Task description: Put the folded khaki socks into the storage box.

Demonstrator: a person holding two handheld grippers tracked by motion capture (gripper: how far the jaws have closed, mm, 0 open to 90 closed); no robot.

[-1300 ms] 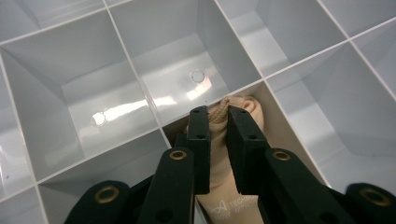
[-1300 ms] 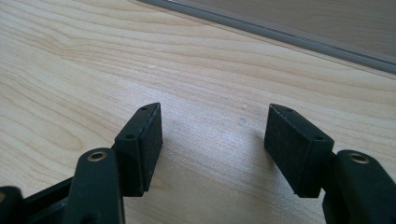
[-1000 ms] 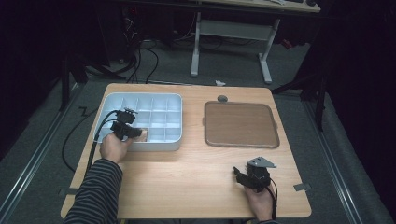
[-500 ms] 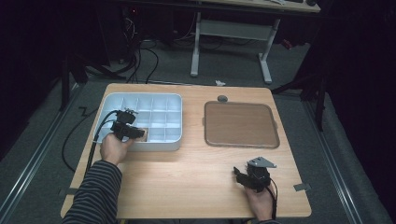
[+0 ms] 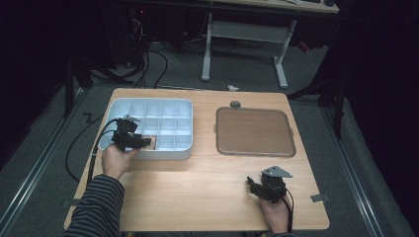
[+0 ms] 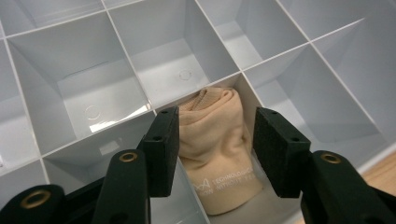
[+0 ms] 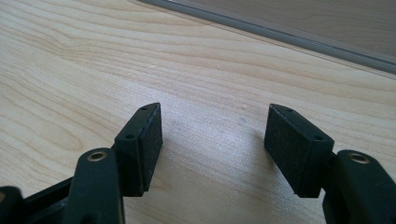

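Left gripper [image 6: 212, 144] hangs over the near row of the divided tray [image 5: 148, 106], jaws just opened wide, pads clear of the beige folded cloth [image 6: 215, 158] lying in a compartment between them; nothing held. Versus a second ago: cloth released, hand barely shifted. Right gripper [image 7: 215, 149] open, empty, over bare table [image 7: 70, 60], well right of the tray. Cloth's printed text is unreadable, its near end cut off.

1. The right gripper [image 7: 212, 140] was positioned low over the wooden table [image 7: 93, 70].
2. Its two black jaws stood well apart, with bare wood grain between them and nothing held.
3. The grey rim of the brown tray [image 7: 299, 37] crossed the upper right corner, beyond the jaw tips and clear of them.
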